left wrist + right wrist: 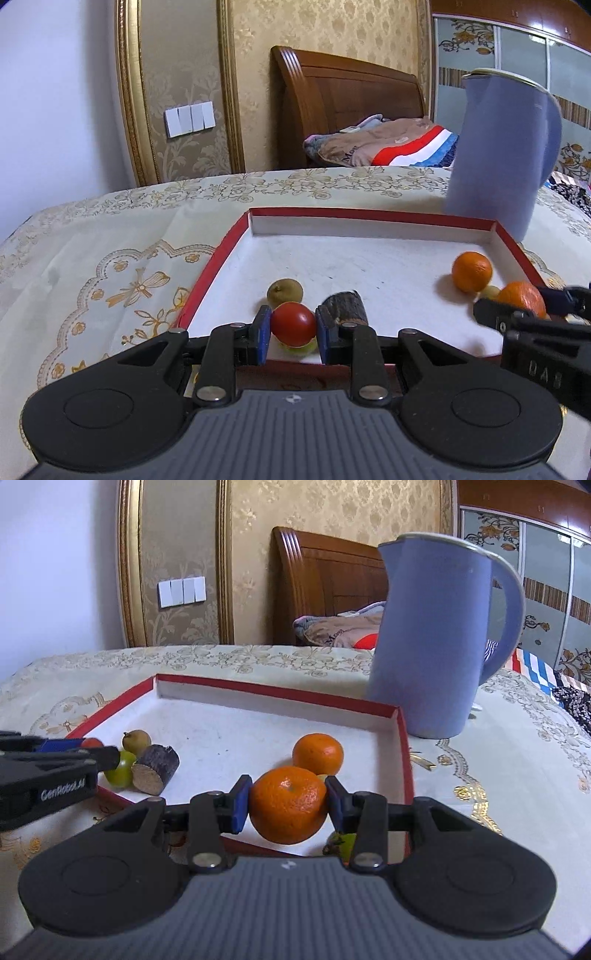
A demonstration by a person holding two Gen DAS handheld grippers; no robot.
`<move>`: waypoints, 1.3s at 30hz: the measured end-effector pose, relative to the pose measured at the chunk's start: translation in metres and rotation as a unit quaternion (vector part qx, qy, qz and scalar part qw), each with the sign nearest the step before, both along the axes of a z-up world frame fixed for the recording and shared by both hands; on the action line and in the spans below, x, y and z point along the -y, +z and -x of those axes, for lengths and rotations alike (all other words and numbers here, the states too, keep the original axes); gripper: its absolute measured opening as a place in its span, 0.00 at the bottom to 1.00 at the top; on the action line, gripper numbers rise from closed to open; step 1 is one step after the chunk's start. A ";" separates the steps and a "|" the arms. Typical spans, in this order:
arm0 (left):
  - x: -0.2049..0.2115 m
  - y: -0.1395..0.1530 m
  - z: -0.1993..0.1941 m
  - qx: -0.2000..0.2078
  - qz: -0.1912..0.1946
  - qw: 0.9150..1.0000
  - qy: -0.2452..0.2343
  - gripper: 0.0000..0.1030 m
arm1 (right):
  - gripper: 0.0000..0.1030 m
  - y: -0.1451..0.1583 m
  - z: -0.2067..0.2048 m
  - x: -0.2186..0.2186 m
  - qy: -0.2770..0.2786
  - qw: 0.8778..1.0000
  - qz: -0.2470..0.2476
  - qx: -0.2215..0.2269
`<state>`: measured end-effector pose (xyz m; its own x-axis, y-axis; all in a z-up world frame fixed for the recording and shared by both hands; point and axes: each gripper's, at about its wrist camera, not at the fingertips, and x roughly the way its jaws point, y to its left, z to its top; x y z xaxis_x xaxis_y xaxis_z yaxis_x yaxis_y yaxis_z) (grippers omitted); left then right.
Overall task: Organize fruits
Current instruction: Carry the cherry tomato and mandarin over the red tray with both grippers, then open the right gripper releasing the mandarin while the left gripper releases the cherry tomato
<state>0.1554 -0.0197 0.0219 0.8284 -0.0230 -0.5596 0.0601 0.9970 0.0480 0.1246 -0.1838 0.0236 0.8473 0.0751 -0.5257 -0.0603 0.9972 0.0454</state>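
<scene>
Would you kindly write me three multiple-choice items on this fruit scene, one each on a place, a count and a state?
1. Where does the jug stand?
A. In the tray
B. On the tablecloth beyond the tray
C. On the bed

2. How many oranges show in the right wrist view?
A. Two
B. Four
C. None

3. What do the left tongs hold?
A. Nothing
B. The wood stub
C. The tomato

Answers:
1 B, its base sits outside the tray's red rim.
2 A, one orange in the right tongs, another orange behind it.
3 C, blue pads press the tomato on both sides.
</scene>
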 end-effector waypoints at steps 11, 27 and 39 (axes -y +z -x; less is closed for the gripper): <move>0.008 -0.003 -0.036 0.004 -0.011 1.000 0.009 0.24 | 0.39 -0.016 -0.037 -0.015 0.007 0.999 0.015 -0.043; 0.016 -0.013 -0.059 0.021 -0.044 0.998 0.028 0.24 | 0.38 -0.021 -0.070 -0.014 -0.018 0.999 0.010 -0.051; 0.006 -0.013 -0.050 0.028 -0.019 0.999 0.033 0.25 | 0.67 -0.018 -0.067 -0.001 -0.044 0.998 -0.009 -0.035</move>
<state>0.2056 -0.0258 0.0086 0.8572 0.0519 -0.5124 -0.0087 0.9962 0.0864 0.1921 -0.1824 0.0057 0.8118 0.0116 -0.5839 0.0323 0.9974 0.0648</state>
